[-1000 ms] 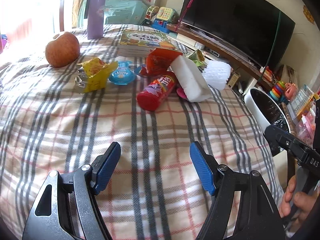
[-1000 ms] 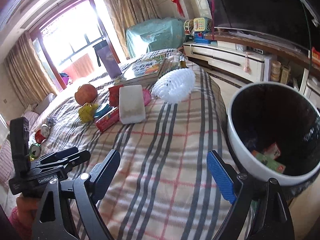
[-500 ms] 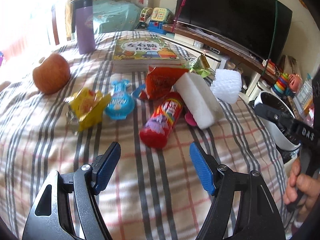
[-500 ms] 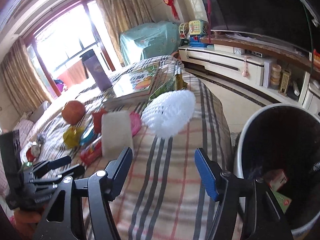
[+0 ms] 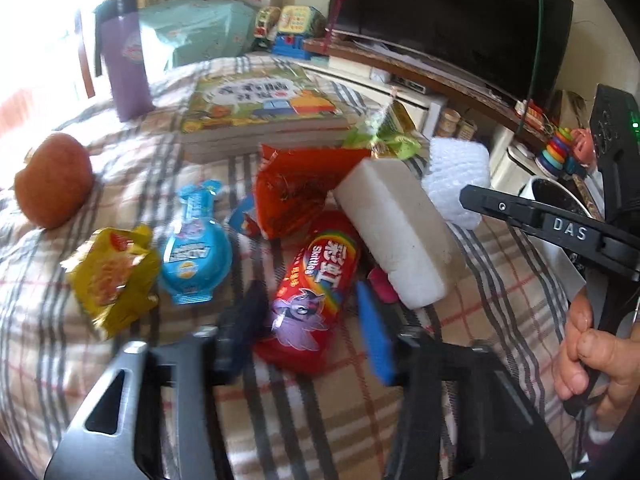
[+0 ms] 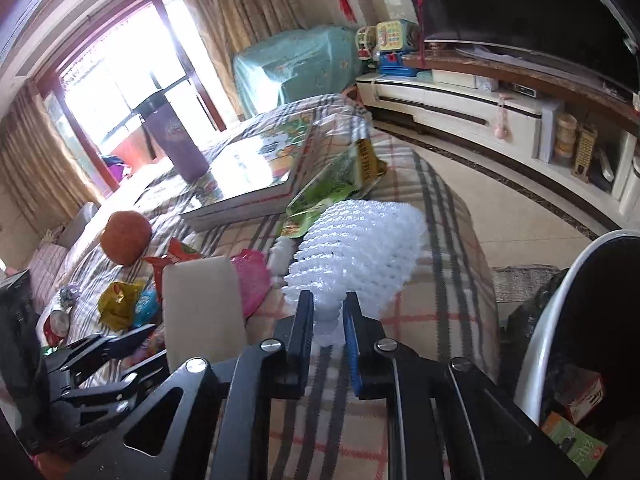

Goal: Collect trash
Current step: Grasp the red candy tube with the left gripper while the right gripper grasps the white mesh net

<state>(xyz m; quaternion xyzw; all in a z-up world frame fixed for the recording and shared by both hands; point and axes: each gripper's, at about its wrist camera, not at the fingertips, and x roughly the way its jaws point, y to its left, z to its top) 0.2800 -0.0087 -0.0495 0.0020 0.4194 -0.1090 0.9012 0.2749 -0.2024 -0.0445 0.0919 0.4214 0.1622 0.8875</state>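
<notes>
Trash lies on a plaid cloth. A red Skittles tube [image 5: 316, 288] lies between the fingers of my left gripper [image 5: 308, 316], which is open around its near end. Beside it are a white foam block [image 5: 396, 232], an orange wrapper [image 5: 296, 192], a blue packet [image 5: 196, 248] and a yellow wrapper [image 5: 112, 276]. My right gripper [image 6: 327, 320] is shut on the near end of the white foam net [image 6: 360, 248]. A green wrapper [image 6: 340, 184] lies behind the net. The white bin [image 6: 560, 320] stands at the right, with cartons inside.
An apple [image 5: 52, 188], a purple flask [image 5: 124, 60] and a stack of picture books [image 5: 260, 108] sit at the back of the cloth. A TV and a low cabinet [image 6: 500, 112] line the right wall. A pink wrapper [image 6: 252, 280] lies by the foam block.
My left gripper moved forward until its fingers straddle the Skittles tube. My right gripper moved to the foam net and closed on its near end.
</notes>
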